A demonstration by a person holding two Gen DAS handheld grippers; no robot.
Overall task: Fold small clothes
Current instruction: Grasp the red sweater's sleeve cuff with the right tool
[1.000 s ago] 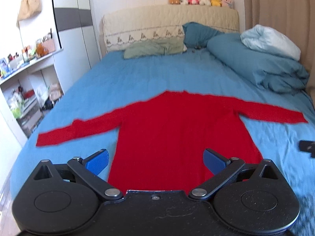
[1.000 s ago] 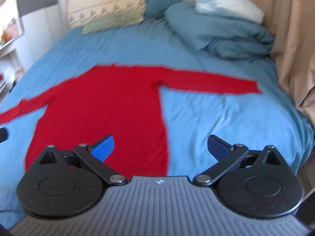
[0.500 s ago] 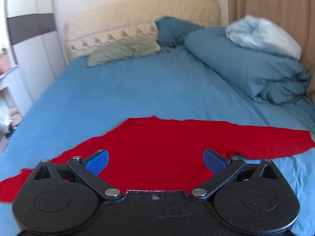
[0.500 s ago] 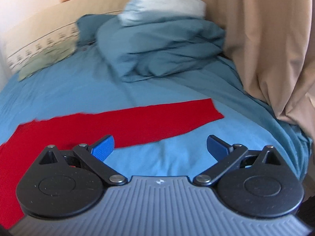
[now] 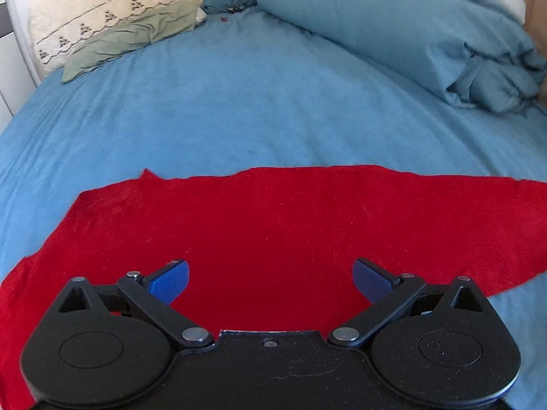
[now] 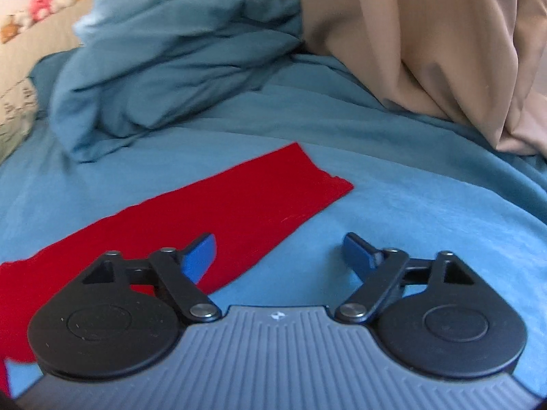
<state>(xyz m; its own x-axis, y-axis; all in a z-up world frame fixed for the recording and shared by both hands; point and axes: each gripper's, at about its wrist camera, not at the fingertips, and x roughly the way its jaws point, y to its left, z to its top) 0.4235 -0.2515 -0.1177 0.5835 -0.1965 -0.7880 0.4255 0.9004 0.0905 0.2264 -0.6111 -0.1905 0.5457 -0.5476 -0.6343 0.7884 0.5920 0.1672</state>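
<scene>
A red long-sleeved sweater (image 5: 273, 225) lies flat on the blue bed sheet (image 5: 239, 102). In the left wrist view my left gripper (image 5: 270, 278) is open and empty, low over the sweater's upper body near the neckline. In the right wrist view the sweater's right sleeve (image 6: 212, 212) stretches to its cuff (image 6: 324, 174). My right gripper (image 6: 278, 256) is open and empty just above the sleeve's lower edge, its left finger over the red cloth and its right finger over the sheet.
A rolled blue duvet (image 5: 410, 30) with a white pillow lies at the right of the bed; it also shows in the right wrist view (image 6: 171, 68). A green pillow (image 5: 130, 41) and a beige headboard (image 5: 102, 7) are at the far end. A beige curtain (image 6: 427, 41) hangs at the right.
Both grippers have moved forward and lower toward the sweater. The left one now sits over the upper body; the right one swung right and closed in on the right sleeve. Both stayed open.
</scene>
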